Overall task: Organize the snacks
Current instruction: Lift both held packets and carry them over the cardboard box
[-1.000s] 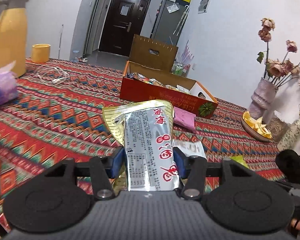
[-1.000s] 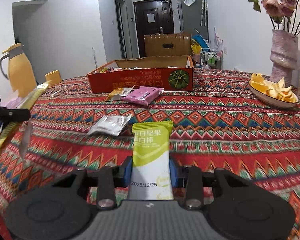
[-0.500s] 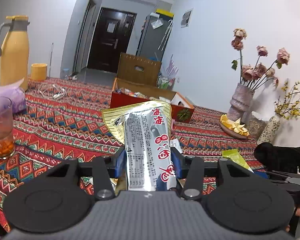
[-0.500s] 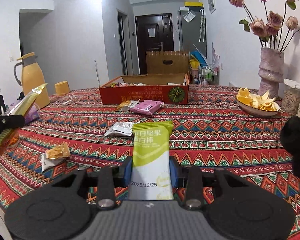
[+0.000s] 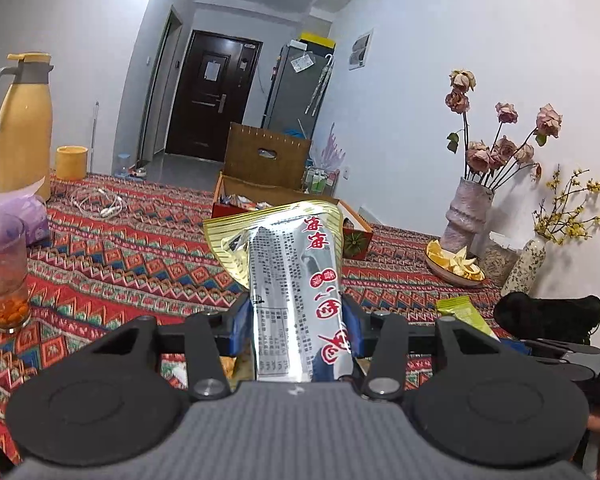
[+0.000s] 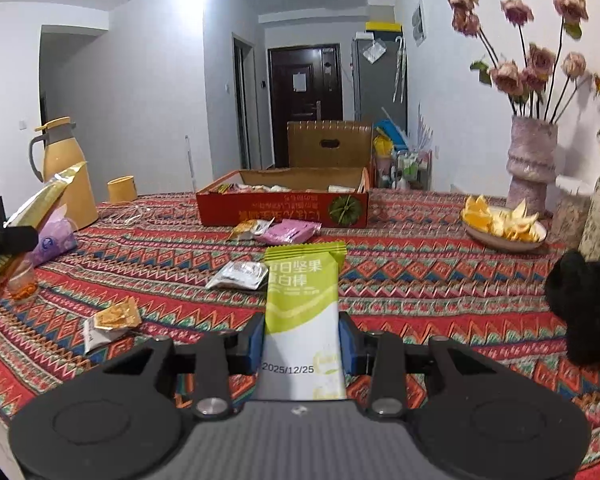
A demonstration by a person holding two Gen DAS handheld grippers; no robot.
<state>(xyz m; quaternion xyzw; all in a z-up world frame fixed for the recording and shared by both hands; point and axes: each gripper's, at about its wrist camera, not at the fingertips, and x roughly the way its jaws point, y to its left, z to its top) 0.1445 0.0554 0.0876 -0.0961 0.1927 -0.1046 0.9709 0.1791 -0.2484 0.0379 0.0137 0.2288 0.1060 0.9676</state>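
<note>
Left gripper (image 5: 296,320) jaws, just tightened, clamp silver-gold snack pouch (image 5: 288,276); right gripper (image 6: 302,340) jaws clamp green nut bar (image 6: 302,300) above tabletop (image 6: 420,280).

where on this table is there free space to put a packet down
Bare cloth lies between the green packet and the fruit plate, and right of the red box. It is crowded in front of the box: pink packet, silver packet.
</note>
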